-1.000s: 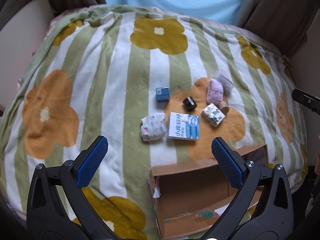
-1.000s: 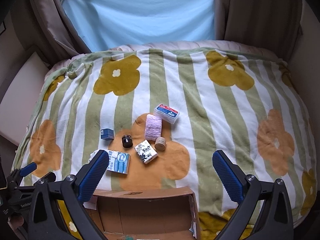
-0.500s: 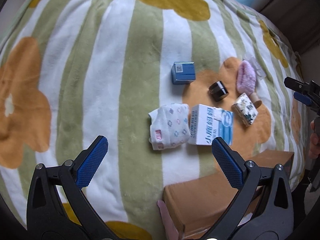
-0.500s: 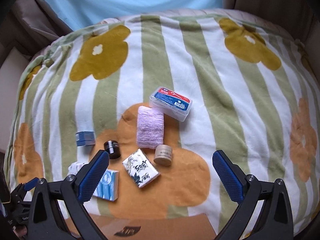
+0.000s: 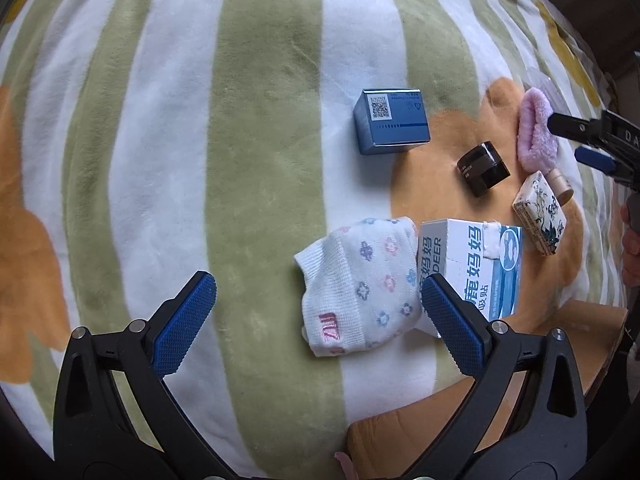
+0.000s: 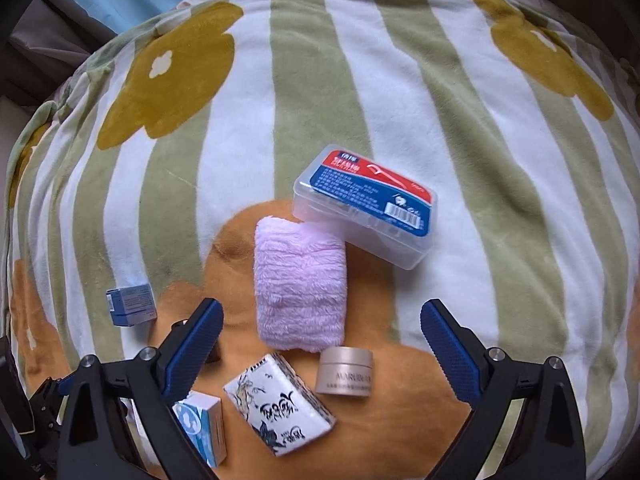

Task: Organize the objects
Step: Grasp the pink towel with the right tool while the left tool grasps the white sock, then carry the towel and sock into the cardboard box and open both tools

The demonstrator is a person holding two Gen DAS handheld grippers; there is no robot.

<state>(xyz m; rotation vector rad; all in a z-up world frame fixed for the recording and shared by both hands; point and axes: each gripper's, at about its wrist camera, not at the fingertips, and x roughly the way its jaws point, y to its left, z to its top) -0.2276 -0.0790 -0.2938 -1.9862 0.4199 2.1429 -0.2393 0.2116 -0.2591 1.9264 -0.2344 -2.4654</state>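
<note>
1. Two views, left wrist first: the left gripper (image 5: 318, 306) is pointing down over a striped, flower-printed blanket (image 5: 168, 152), jaws standing wide apart with nothing pinched
2. A folded white sock (image 5: 360, 286) with small flower marks is lying between the two blue pads, nearer the right-hand pad; neither pad is pressing on it
3. A white and blue carton (image 5: 478, 266) is lying just beside the sock, touching its edge, partly behind the right-hand pad
4. A blue box (image 5: 392, 122) with a code label is sitting apart, above the sock; a small black jar (image 5: 482, 168) is resting to its right
5. A pink fluffy cloth (image 5: 534, 138), an ink-patterned packet (image 5: 540, 214) and a tan jar (image 5: 560, 184) are clustering at the right edge, where the right gripper (image 5: 592, 144) is reaching in, a person's hand (image 5: 631, 250) below it
6. A cardboard box (image 5: 400, 436) is showing at the bottom, near the sock and carton
7. Right wrist view: the right gripper (image 6: 322, 340) is pointing steeply down, jaws spread wide and just starting to narrow, gripping nothing
8. The pink fluffy cloth (image 6: 300, 284) is lying between the pads, touching neither; a clear case with a red and blue label (image 6: 364, 206) is overlapping its top corner
9. The tan jar (image 6: 346, 372) and the ink-patterned packet (image 6: 278, 408) are sitting just below the cloth; the carton (image 6: 202, 426) and the blue box (image 6: 130, 304) are at the left
</note>
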